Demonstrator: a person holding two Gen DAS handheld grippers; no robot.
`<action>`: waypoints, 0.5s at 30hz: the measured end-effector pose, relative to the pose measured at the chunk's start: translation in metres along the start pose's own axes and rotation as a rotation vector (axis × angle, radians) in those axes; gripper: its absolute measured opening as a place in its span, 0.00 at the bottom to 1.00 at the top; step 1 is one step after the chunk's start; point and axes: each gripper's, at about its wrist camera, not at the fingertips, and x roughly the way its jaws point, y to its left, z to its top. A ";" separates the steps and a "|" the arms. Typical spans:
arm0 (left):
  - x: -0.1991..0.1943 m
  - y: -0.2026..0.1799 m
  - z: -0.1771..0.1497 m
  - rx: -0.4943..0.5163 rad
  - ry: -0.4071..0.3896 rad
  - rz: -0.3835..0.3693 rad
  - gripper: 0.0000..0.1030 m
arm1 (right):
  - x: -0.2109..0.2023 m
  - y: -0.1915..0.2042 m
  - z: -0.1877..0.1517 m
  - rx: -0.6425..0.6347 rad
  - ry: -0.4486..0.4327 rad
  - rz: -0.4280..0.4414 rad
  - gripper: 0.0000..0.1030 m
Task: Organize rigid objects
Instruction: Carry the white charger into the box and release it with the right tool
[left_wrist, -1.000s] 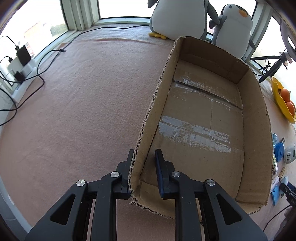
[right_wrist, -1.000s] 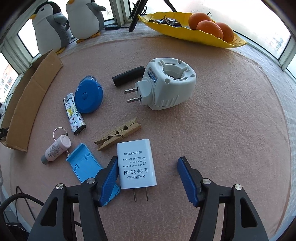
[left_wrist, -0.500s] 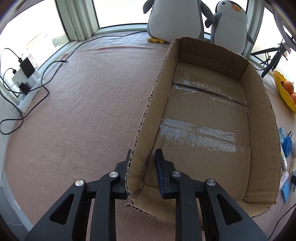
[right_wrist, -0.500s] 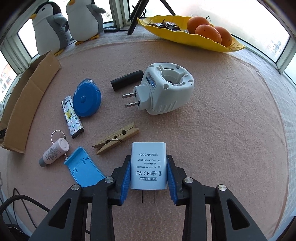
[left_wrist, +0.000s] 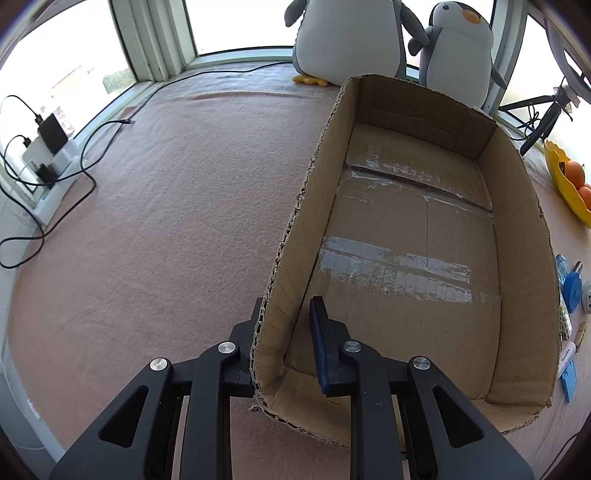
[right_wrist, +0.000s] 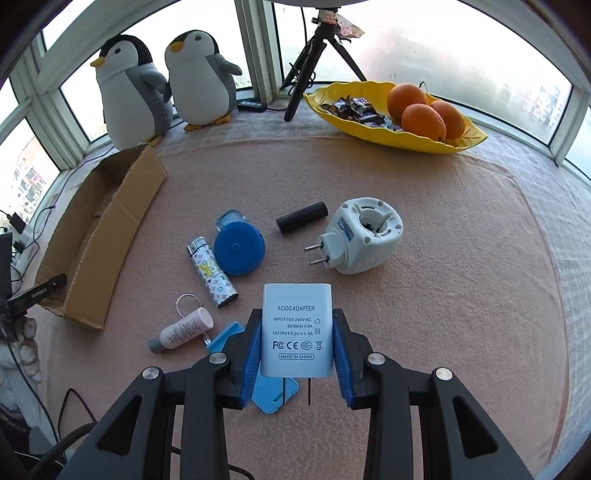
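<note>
Gripping white adapter (right_wrist: 296, 328), right gripper (right_wrist: 296, 350) jaws pinch its sides, seemingly off table; left gripper (left_wrist: 286, 343) jaws clamp cardboard box (left_wrist: 517, 236) wall.

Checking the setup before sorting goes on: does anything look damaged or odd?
The cardboard box has ragged, torn top edges, worst at the near corner where the left gripper pinches its wall. Its floor is patched with tape and holds nothing.
</note>
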 end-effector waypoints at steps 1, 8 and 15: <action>0.000 0.000 0.000 -0.001 0.000 -0.001 0.19 | -0.006 0.010 0.006 -0.017 -0.018 0.014 0.31; 0.001 0.001 0.000 -0.010 -0.001 -0.014 0.19 | -0.029 0.086 0.042 -0.137 -0.106 0.135 0.31; 0.001 0.002 0.000 -0.022 -0.001 -0.018 0.18 | -0.017 0.148 0.056 -0.234 -0.100 0.218 0.31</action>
